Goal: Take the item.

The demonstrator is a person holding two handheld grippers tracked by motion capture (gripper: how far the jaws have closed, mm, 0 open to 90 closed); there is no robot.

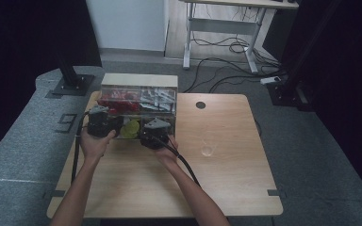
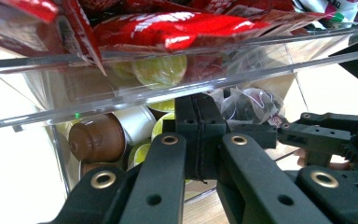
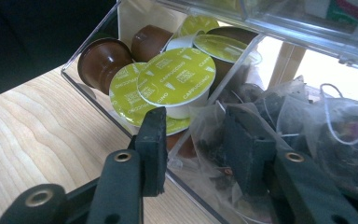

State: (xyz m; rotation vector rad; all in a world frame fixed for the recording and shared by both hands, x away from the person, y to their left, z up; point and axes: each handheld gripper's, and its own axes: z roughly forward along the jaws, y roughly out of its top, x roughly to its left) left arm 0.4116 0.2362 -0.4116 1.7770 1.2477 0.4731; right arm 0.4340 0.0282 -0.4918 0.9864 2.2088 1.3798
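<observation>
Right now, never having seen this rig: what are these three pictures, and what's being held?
No robot here: a person holds a hand-held two-jaw gripper in each hand. The high view looks down from above on the table, with the forearms coming in from the bottom. The other two pictures come from cameras riding on the grippers, looking along their black jaws.

On the table stands a clear box with compartments: red packets above, capsules and tea bags below. A small clear cup sits apart, to the right.

The left gripper is shut, jaws together at the box front. The right gripper has its jaws apart at the tea bags. Neither has lifted anything.
</observation>
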